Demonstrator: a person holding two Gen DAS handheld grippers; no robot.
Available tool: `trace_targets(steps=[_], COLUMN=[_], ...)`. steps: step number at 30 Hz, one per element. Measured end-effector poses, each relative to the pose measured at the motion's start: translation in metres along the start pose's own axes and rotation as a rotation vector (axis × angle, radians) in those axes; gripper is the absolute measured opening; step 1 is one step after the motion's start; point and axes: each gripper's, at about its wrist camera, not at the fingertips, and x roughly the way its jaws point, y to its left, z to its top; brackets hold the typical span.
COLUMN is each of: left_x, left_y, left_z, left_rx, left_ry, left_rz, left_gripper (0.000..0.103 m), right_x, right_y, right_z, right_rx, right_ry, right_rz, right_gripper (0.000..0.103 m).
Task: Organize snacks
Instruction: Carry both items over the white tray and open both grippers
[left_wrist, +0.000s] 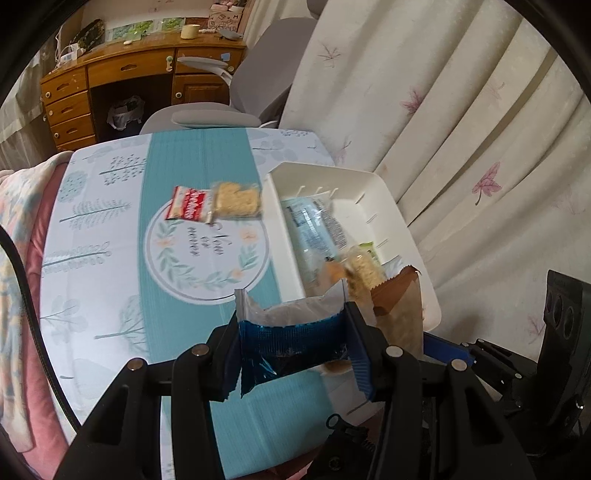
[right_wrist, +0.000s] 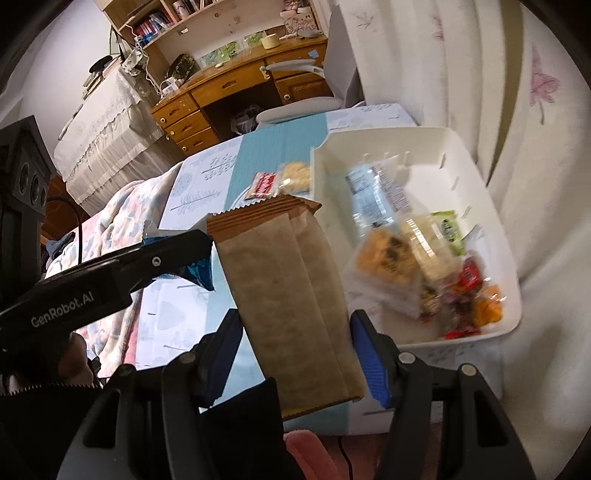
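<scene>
Left wrist view: my left hand-held gripper (left_wrist: 291, 347) pinches a blue snack packet (left_wrist: 291, 341). White bin (left_wrist: 373, 184) lies ahead-right; one red snack pack (left_wrist: 214, 205) sits loose on the desk (left_wrist: 110, 258).

Right wrist view: right hand-held gripper (right_wrist: 295, 354) holds a brown packet (right_wrist: 291, 295), long axis pointing away, bin just right, so the right one is nearer. Only here: bin's orange snacks (right_wrist: 487, 304).
</scene>
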Motion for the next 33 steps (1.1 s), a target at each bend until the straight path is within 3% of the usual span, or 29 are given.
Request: trace_targets(steps=[14,23,27,33], left_x=[0.052,0.074,0.074,0.069], left_y=[-0.074,-0.101,-0.103,-0.092], left_z=[0.027,0.037,0.040,0.042], left_rx=[0.004,0.026,0.030,0.007], left_ry=[-0.016,-0.015,-0.035,-0.048], left_rz=[-0.010,-0.014,-0.005,0.021], left_gripper=[0.048,0.049,0.078,0.083], right_x=[-0.011,-0.010,-0.006,-0.004], right_y=[-0.082,-0.121,-0.131,-0.142], right_z=[0.036,0.049,0.052,0.053], right_rx=[-0.023,0.008,0.041,0.108], right_ry=[-0.014,-0.013,-0.003,-0.016], right_rz=[-0.015,-0.019,0.002,0.016], right_gripper=[0.061,0.061,0.062,0.064])
